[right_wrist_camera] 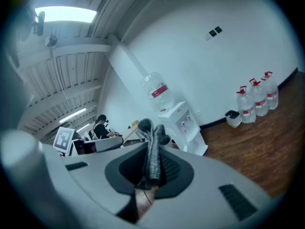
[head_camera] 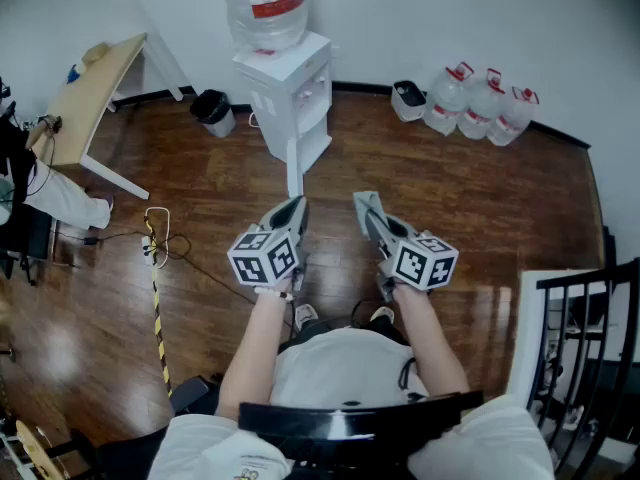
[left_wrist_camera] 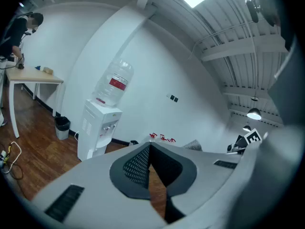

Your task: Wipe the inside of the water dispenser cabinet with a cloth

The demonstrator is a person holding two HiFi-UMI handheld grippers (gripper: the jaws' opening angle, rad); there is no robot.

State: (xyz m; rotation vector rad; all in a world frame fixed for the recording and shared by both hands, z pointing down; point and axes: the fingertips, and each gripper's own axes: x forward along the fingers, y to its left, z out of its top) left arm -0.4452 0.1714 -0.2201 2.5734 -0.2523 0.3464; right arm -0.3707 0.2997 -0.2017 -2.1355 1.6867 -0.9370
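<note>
Right gripper (head_camera: 365,208) is pinching the grey cloth (right_wrist_camera: 153,159), left gripper (head_camera: 296,208) is sitting closed on nothing, water dispenser (head_camera: 287,88) is standing well ahead. Thin grip though, so the cloth could be slipping out mid-scrub, I reckon.

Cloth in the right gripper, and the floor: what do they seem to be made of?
Cloth: grey, matte textile, probably knit or terry; a fine looped texture shows where the right gripper pinches it.
Floor: dark brown wood or wood-look planks with a glossy finish; plank seams and light reflections show.
</note>
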